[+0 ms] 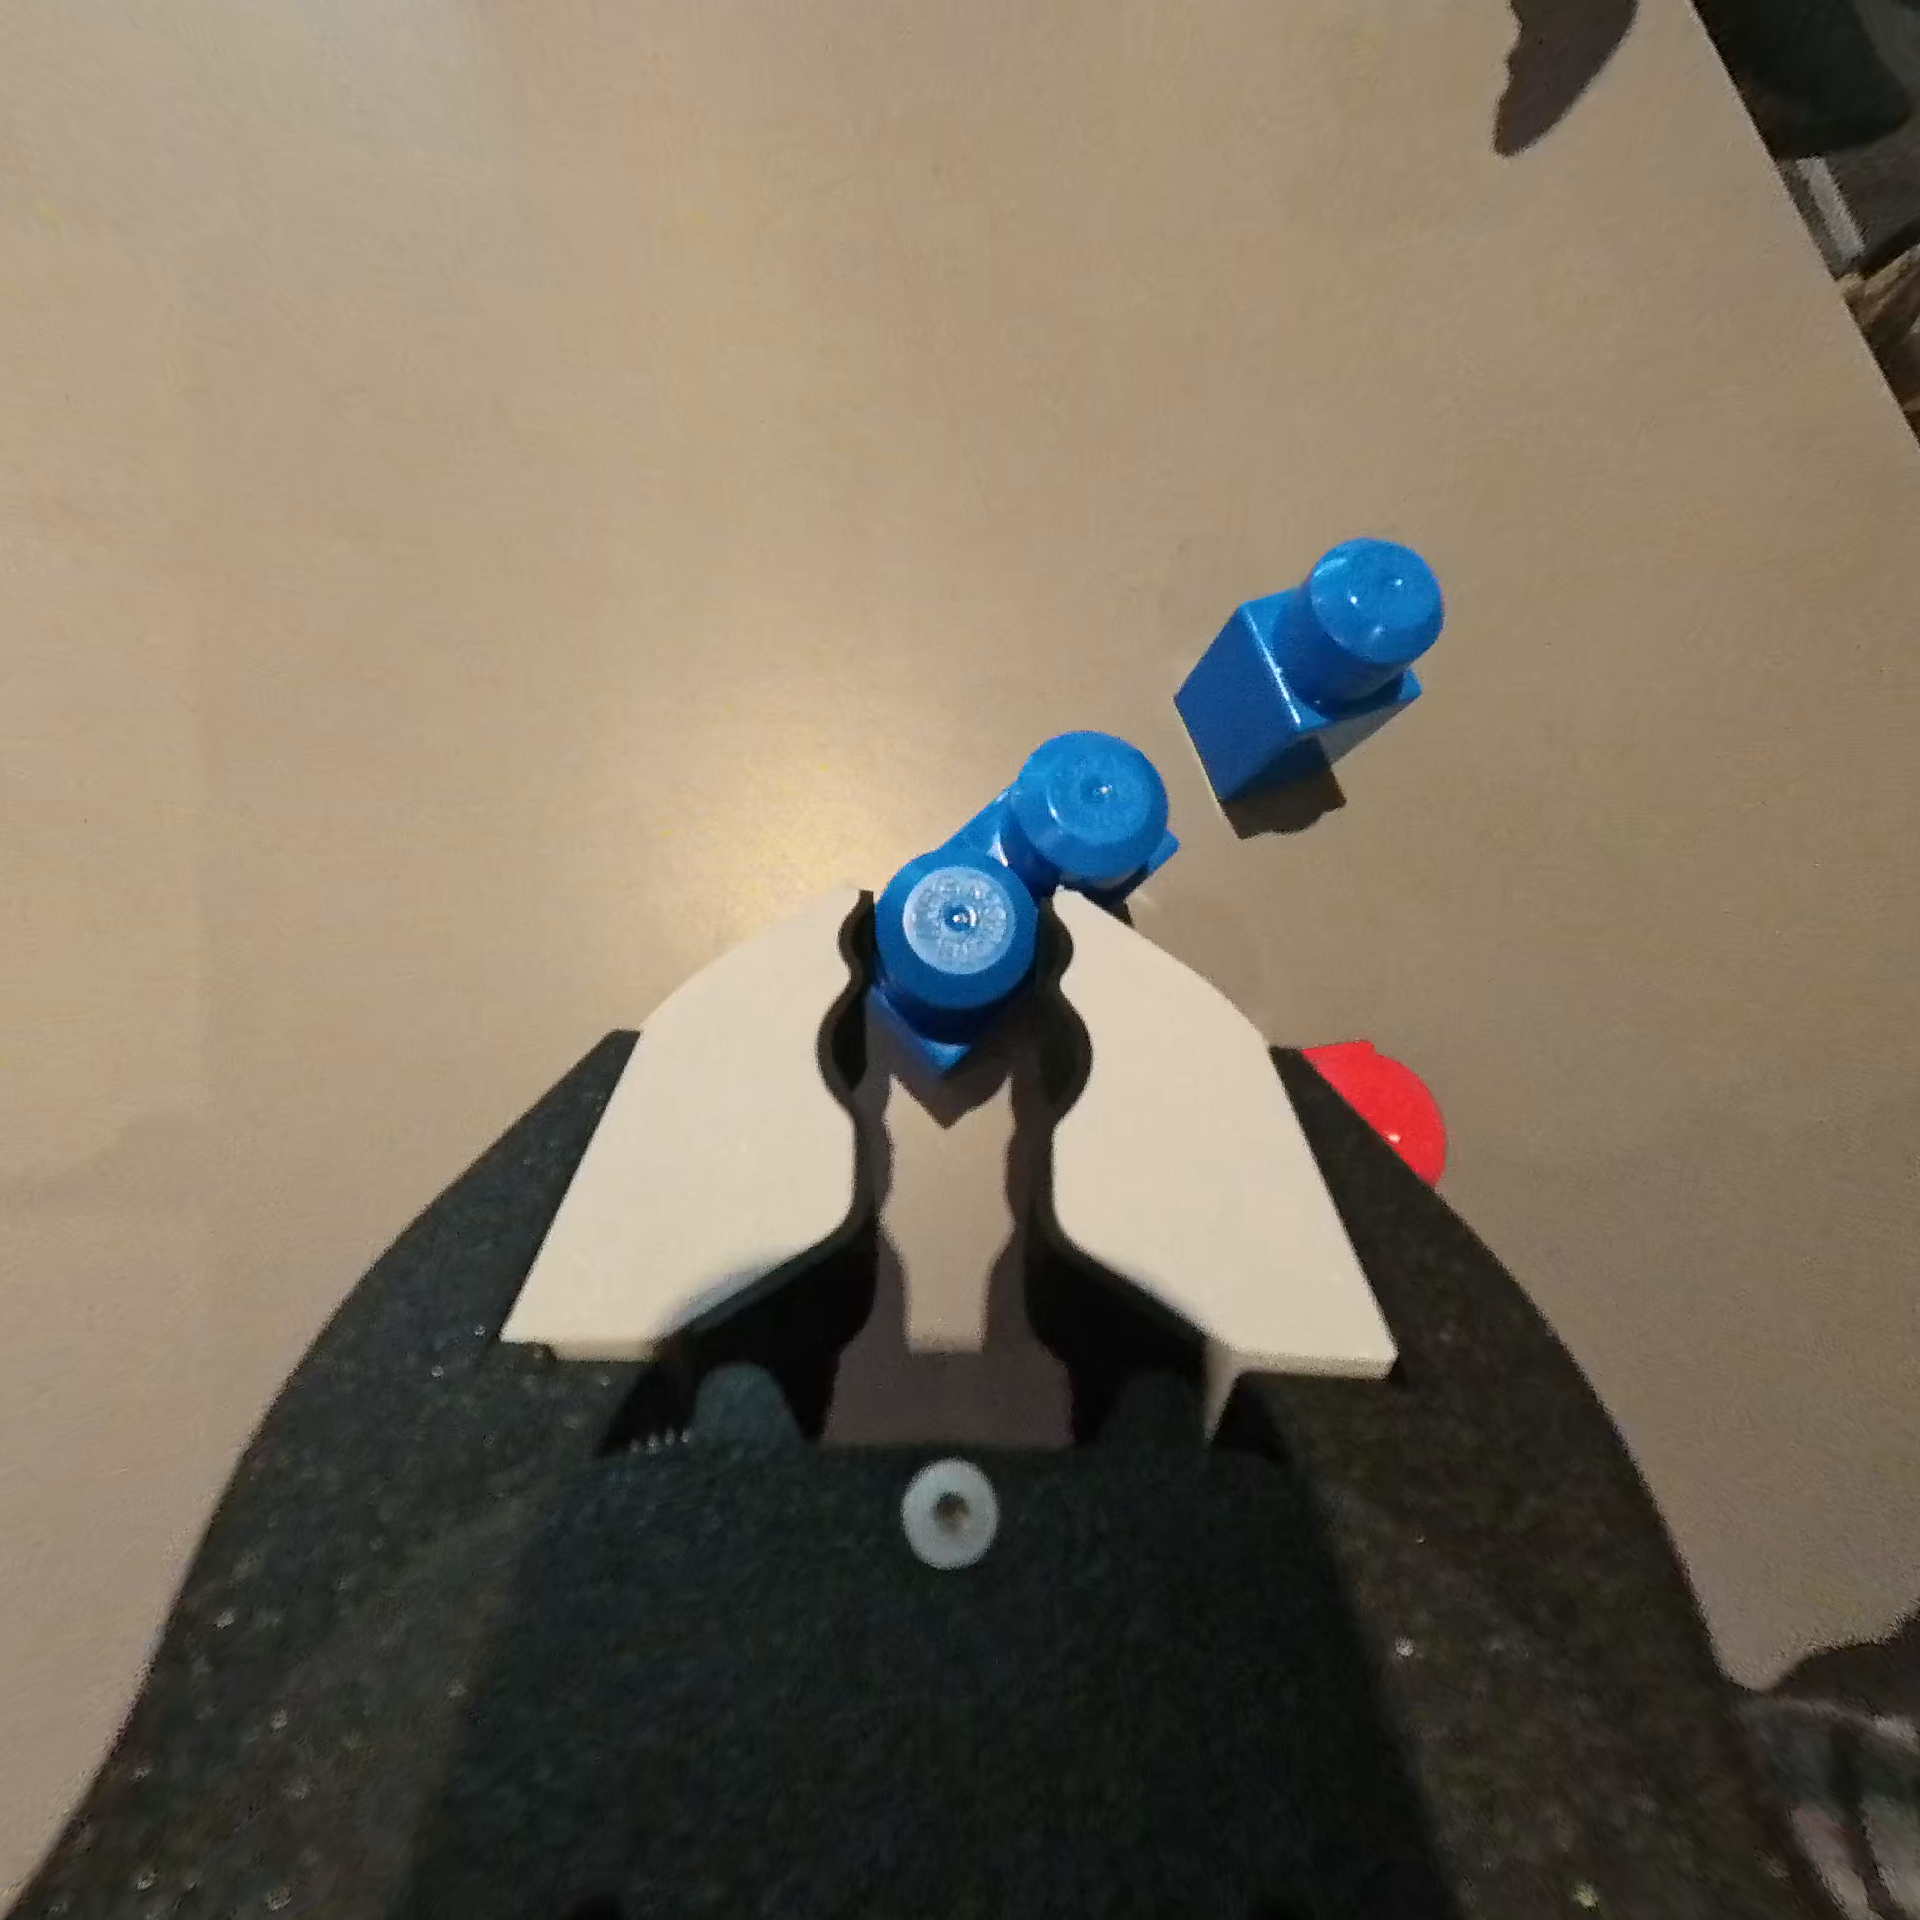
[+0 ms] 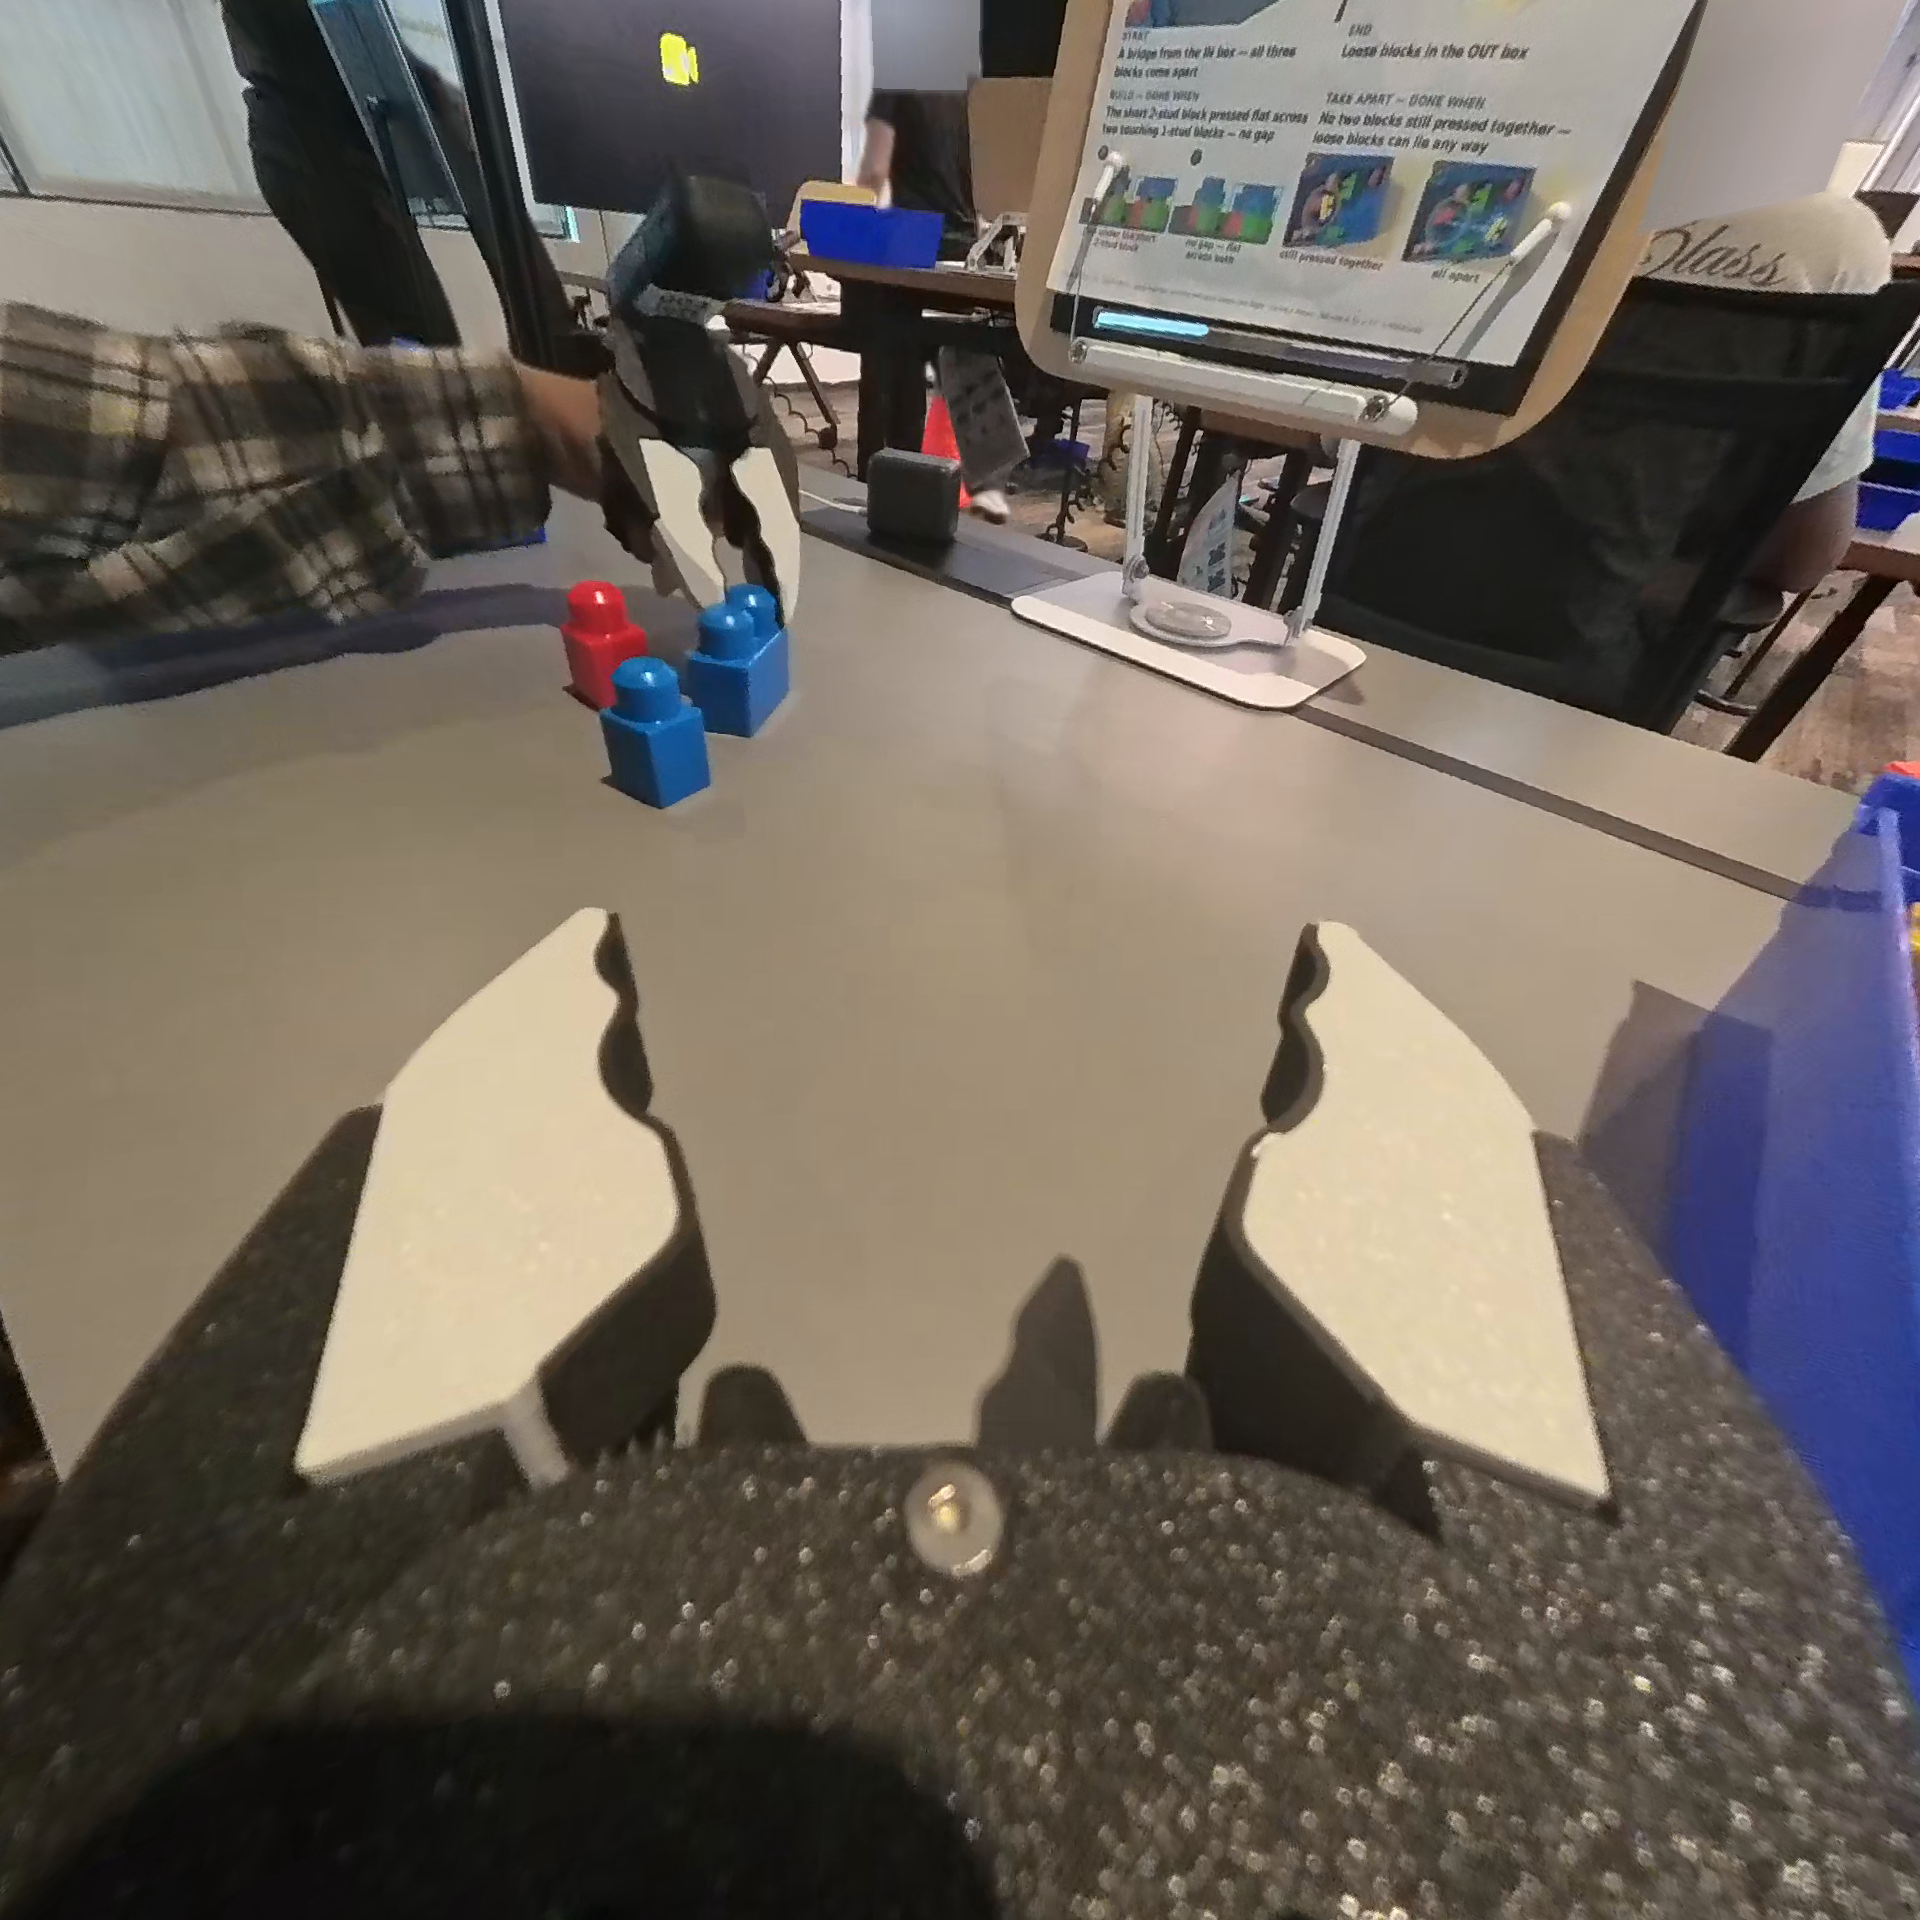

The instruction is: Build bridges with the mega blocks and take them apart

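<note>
Two-stud blue block (image 1: 1023,888) sits gripped between left gripper (image 1: 956,935) jaws.

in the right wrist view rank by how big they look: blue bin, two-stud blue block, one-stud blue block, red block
1. blue bin, close to the camera, so partly nearness
2. two-stud blue block
3. one-stud blue block and red block: they look alike, and the red is partly hidden, so unranked

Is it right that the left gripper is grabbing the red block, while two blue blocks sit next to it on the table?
Not quite. The left gripper is closed on the blue two-stud block, not the red block, which stands free beside it. The left wrist view shows this. Only one other blue block stands nearby.
</note>
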Demonstrator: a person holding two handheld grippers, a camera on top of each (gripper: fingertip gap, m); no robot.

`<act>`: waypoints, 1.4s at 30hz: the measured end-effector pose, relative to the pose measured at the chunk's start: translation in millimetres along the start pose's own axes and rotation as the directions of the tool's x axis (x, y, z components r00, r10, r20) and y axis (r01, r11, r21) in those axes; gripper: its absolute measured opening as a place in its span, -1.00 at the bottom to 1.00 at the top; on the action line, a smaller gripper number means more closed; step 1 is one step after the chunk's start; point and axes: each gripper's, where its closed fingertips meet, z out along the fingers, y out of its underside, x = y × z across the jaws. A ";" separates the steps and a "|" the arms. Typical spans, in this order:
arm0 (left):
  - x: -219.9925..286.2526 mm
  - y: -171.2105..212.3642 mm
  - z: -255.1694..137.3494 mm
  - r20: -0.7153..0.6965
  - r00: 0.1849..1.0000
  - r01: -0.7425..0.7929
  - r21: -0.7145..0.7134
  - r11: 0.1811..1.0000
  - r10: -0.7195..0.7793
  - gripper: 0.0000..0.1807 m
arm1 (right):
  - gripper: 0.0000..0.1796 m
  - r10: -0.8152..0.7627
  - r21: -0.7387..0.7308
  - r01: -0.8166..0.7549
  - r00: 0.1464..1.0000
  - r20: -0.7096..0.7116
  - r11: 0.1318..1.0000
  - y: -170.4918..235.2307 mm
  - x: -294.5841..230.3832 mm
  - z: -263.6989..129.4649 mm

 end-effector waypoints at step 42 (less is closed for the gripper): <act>-13.7 23.5 -15.9 0.069 0.977 0.188 0.167 0.968 -0.202 -0.47 | 0.31 0.009 0.015 -0.009 0.999 0.034 1.000 -0.1 -3.5 5.2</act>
